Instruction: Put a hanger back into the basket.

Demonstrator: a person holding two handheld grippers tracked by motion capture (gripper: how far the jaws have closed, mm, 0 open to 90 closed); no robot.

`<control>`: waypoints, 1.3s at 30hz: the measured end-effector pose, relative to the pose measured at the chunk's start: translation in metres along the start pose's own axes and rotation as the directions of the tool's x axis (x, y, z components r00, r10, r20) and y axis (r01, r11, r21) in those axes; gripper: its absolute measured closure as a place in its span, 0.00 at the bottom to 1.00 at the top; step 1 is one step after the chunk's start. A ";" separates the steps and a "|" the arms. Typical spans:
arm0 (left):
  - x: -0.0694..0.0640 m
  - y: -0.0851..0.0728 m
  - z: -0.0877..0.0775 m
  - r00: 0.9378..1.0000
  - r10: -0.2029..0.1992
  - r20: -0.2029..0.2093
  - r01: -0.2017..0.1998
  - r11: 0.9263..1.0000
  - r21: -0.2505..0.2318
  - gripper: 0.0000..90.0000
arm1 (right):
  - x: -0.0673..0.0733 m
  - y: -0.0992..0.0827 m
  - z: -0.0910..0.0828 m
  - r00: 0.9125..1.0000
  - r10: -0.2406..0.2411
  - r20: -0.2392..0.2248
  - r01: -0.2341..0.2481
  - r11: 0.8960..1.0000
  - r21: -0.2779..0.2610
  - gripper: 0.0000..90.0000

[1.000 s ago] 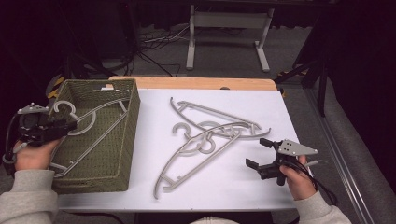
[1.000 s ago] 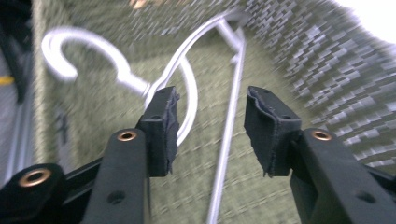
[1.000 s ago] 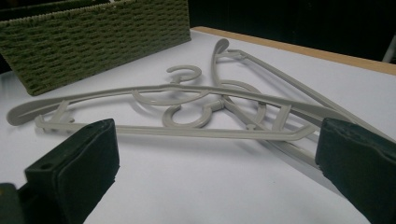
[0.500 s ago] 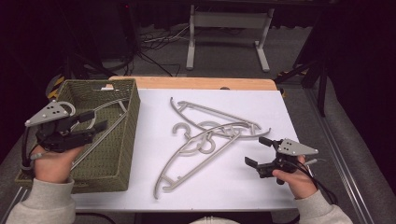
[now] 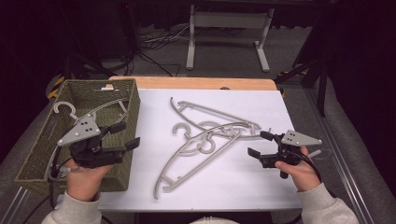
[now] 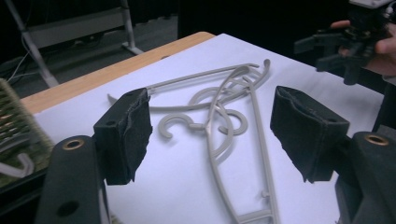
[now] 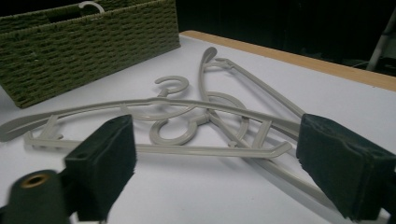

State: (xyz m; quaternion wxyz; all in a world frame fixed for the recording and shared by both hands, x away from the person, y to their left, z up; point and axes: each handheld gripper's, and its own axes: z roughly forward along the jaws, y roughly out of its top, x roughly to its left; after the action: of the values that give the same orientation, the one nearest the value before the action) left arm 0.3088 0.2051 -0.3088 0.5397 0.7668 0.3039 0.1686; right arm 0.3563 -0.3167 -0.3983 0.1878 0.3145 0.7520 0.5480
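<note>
Grey plastic hangers (image 5: 210, 140) lie in a crossed pile on the white table (image 5: 243, 186), between the two grippers. Left gripper (image 5: 127, 136) hangs over the right wall of the woven basket (image 5: 42, 149), jaws pointing toward the pile; its jaws have just been opening and stand apart with nothing between them. In the left gripper view the pads (image 6: 126, 133) frame the pile (image 6: 224, 121) from a little way off: one hook curls just beyond the left pad, and a long hanger arm runs down the gap between the pads toward the bottom edge, lying on the table below them. One more hanger (image 5: 100, 114) lies inside the basket, behind and to the outer side of the left fingers, its hook (image 5: 65, 108) near the basket's far left corner. Right gripper (image 5: 260, 144) sits low at the right side of the table, jaws pointing left at the pile; its jaws have just been closing a little yet stand open, empty. In the right gripper view the pads (image 7: 105, 163) bracket the near hanger (image 7: 154, 149), whose straight bar crosses the gap just ahead of the fingertips, apart from both pads. Basket (image 7: 88, 42) stands well beyond the left pad in that view. The other gripper (image 6: 345, 42) shows far off past the right pad in the left gripper view.
</note>
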 end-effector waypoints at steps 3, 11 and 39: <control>-0.007 -0.004 0.006 1.000 -0.006 0.027 0.006 1.000 -0.025 0.31 | -0.006 0.008 0.002 1.000 0.007 0.007 -0.007 1.000 0.005 0.21; -0.017 -0.011 0.031 0.997 0.007 0.077 -0.010 0.999 0.033 0.30 | -0.018 0.026 0.020 0.999 -0.031 -0.011 0.032 0.996 0.082 0.36; -0.023 -0.020 0.051 0.997 0.014 0.078 -0.021 0.996 0.090 0.30 | -0.006 0.048 0.113 0.990 -0.069 -0.119 0.115 0.888 0.445 1.00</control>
State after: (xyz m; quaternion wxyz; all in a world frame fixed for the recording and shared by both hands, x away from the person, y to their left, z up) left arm 0.3156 0.1575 -0.3442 0.5142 0.7991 0.2834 0.1294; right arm 0.4443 -0.2311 -0.3910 0.0976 0.2857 0.8811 0.3641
